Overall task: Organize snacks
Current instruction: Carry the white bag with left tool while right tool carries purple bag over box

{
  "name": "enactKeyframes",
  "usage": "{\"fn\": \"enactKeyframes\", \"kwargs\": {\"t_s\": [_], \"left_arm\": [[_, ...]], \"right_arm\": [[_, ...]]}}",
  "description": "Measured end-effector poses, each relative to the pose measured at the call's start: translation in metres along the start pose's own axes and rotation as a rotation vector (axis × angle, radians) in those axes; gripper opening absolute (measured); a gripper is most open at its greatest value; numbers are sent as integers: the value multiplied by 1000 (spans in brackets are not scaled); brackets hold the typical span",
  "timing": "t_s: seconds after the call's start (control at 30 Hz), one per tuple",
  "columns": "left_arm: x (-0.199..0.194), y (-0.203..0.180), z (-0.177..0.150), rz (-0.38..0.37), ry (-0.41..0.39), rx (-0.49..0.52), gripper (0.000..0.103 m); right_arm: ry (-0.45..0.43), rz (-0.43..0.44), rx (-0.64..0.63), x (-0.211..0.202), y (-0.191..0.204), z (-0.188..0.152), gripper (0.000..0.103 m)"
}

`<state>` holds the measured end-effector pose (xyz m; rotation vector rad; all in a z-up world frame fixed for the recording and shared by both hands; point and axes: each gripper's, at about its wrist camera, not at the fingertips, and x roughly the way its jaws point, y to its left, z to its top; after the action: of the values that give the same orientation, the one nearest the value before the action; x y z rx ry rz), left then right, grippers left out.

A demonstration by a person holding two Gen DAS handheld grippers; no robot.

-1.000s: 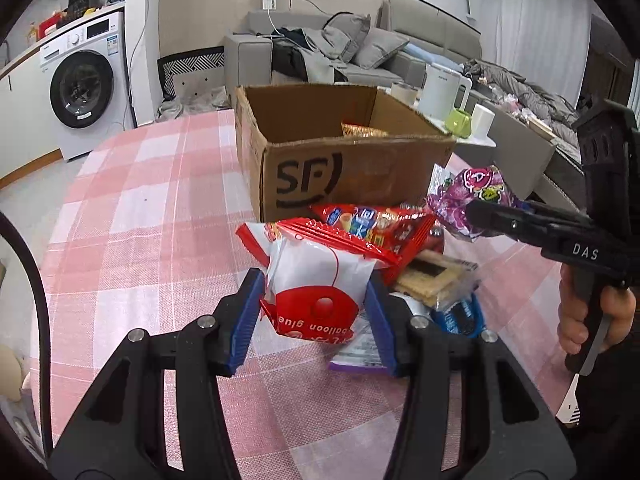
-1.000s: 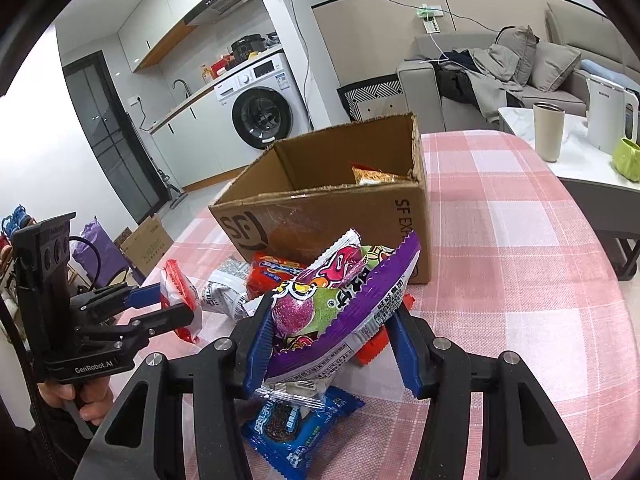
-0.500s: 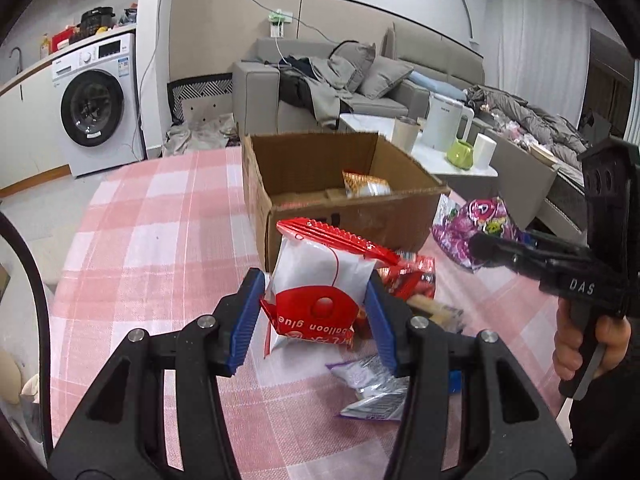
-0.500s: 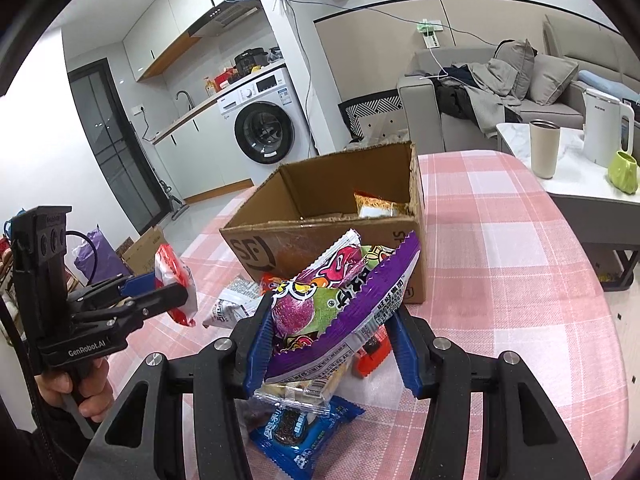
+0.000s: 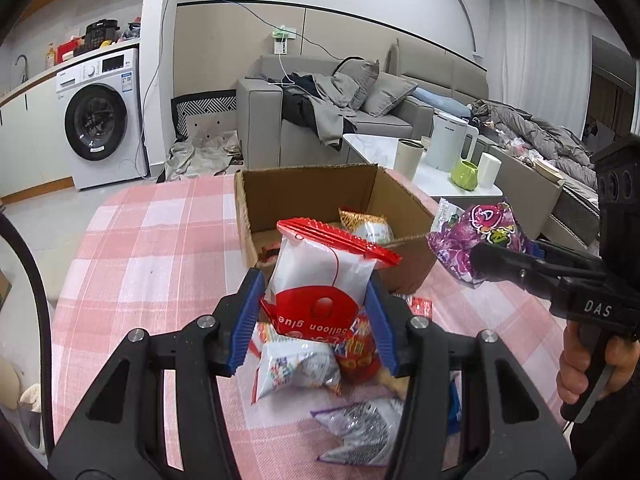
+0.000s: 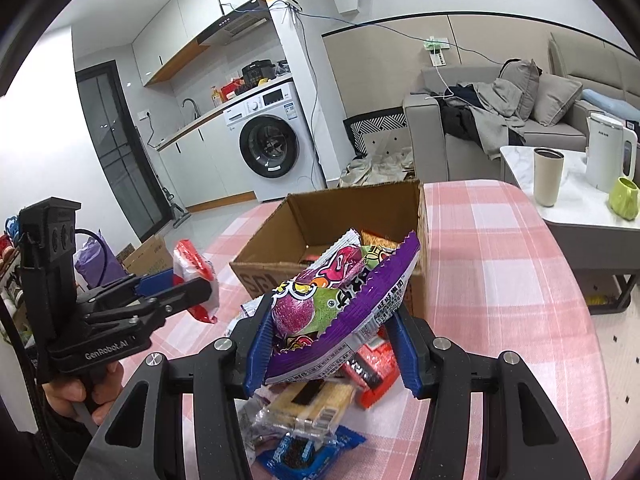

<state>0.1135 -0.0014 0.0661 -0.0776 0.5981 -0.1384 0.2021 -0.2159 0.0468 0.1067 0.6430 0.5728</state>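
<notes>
My left gripper (image 5: 312, 320) is shut on a white and red snack pack (image 5: 320, 276), held above the table just before the open cardboard box (image 5: 408, 264). My right gripper (image 6: 332, 344) is shut on a purple candy bag (image 6: 340, 304), held in the air near the box (image 6: 332, 216). The candy bag also shows in the left wrist view (image 5: 480, 236), right of the box. The white and red pack shows in the right wrist view (image 6: 196, 276), left of the box. An orange and white snack (image 5: 368, 224) lies inside the box.
Several loose snack packs (image 5: 304, 364) lie on the pink checked tablecloth (image 5: 152, 256) below the grippers, among them a wafer pack (image 6: 308, 400) and a blue pack (image 6: 304, 452). A side table with a kettle (image 6: 608, 148) and cups stands to the right.
Both grippers have risen with their snacks and moved toward the box, so its inside now shows from above. The loose packs stay on the table.
</notes>
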Motion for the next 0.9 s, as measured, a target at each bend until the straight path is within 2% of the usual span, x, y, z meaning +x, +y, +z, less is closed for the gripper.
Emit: {"fn": "enactKeyframes", "kwargs": {"t_s": [0.5,0.9], "left_arm": [[39,-20,32,68,-29,41,48],[80,-2,44,91,-7,6,48]], "right_arm": [[-11,4,30,18,0,26,54],[15,-9,59,49,-11,38,54]]}}
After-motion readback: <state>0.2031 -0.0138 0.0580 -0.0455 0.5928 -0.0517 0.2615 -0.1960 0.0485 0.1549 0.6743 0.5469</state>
